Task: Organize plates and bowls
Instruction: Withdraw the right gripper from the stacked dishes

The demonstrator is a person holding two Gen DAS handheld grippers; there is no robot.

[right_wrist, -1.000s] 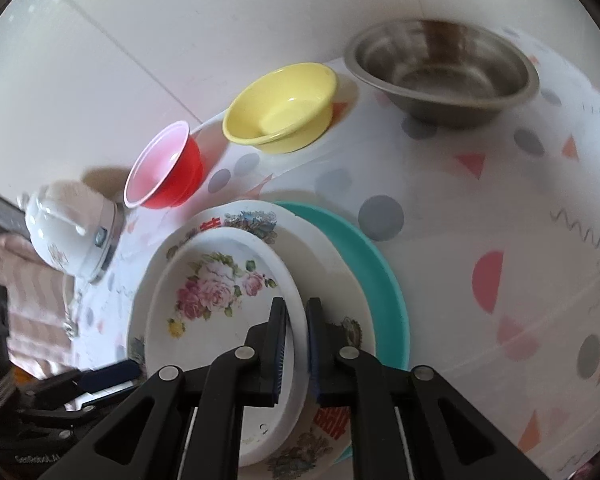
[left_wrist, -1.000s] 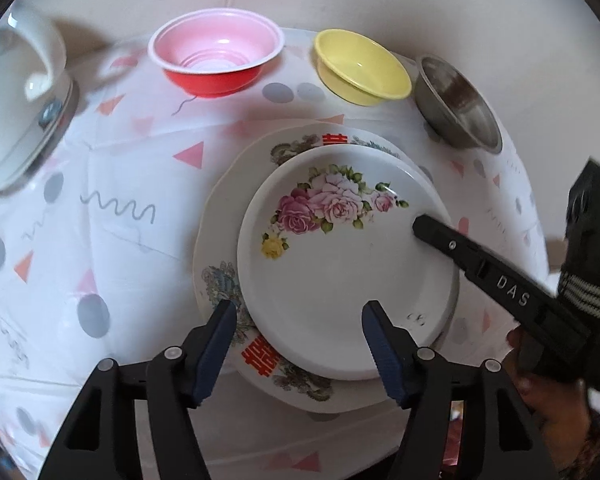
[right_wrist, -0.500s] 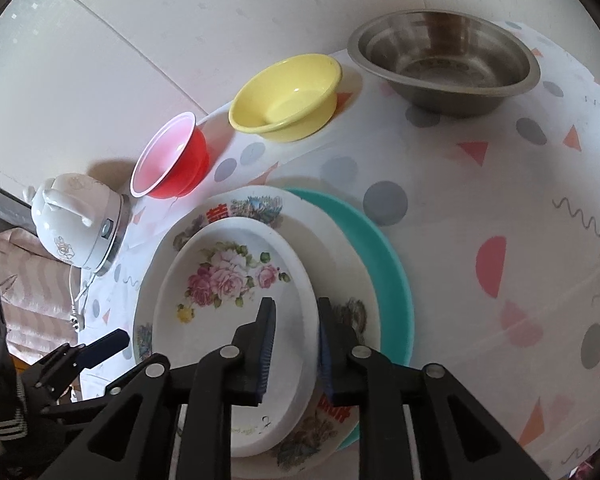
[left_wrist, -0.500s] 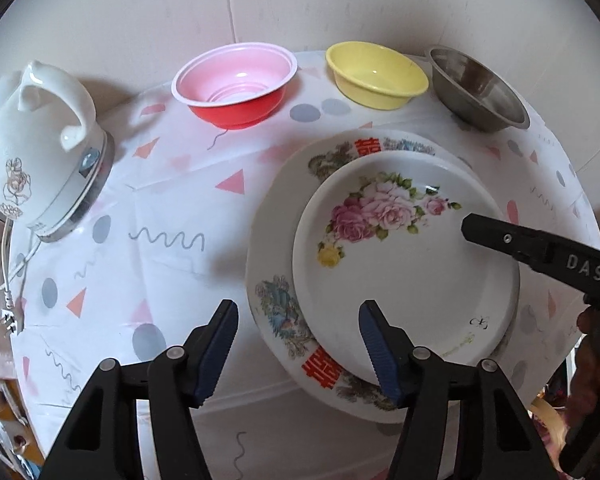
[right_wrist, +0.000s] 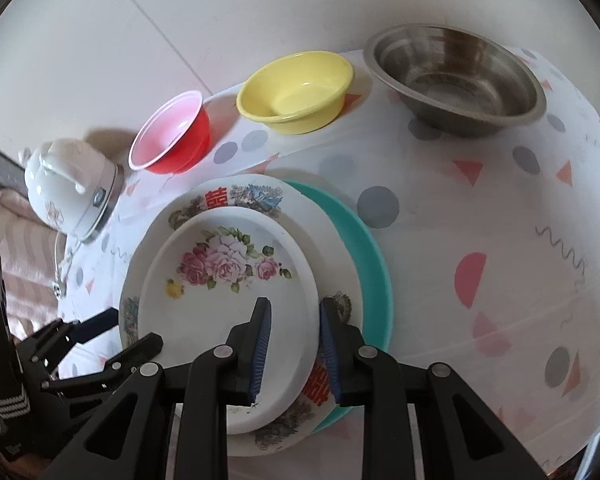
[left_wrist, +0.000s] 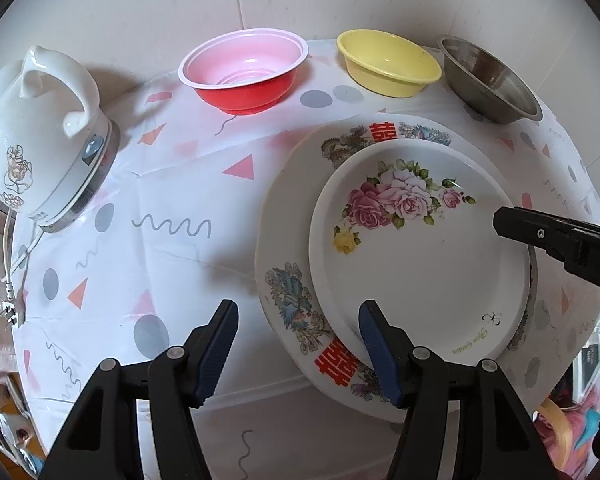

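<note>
A small white rose plate (right_wrist: pixel 220 320) lies on a larger white plate with red characters (right_wrist: pixel 236 196), which rests on a teal plate (right_wrist: pixel 372 272). My right gripper (right_wrist: pixel 294 348) straddles the rose plate's right rim; its jaws are opening and the pads stand clear of the rim. My left gripper (left_wrist: pixel 296 348) hangs open over the large plate's (left_wrist: pixel 292 240) left edge, holding nothing. The rose plate (left_wrist: pixel 420 272) fills the right of the left wrist view. Along the back stand a red bowl (left_wrist: pixel 244 76), a yellow bowl (left_wrist: pixel 388 64) and a steel bowl (left_wrist: pixel 492 84).
A white electric kettle (left_wrist: pixel 32 140) with its cord stands at the table's left edge. The patterned tablecloth (left_wrist: pixel 160 220) shows bare between kettle and plates, and also to the right of the teal plate (right_wrist: pixel 500 240). A pale wall runs close behind the bowls.
My right gripper's jaws, shut on the rose plate's rim before, have parted. The left gripper has tilted and shifted left, so the plates now sit further right in its view. The plates lie still.
</note>
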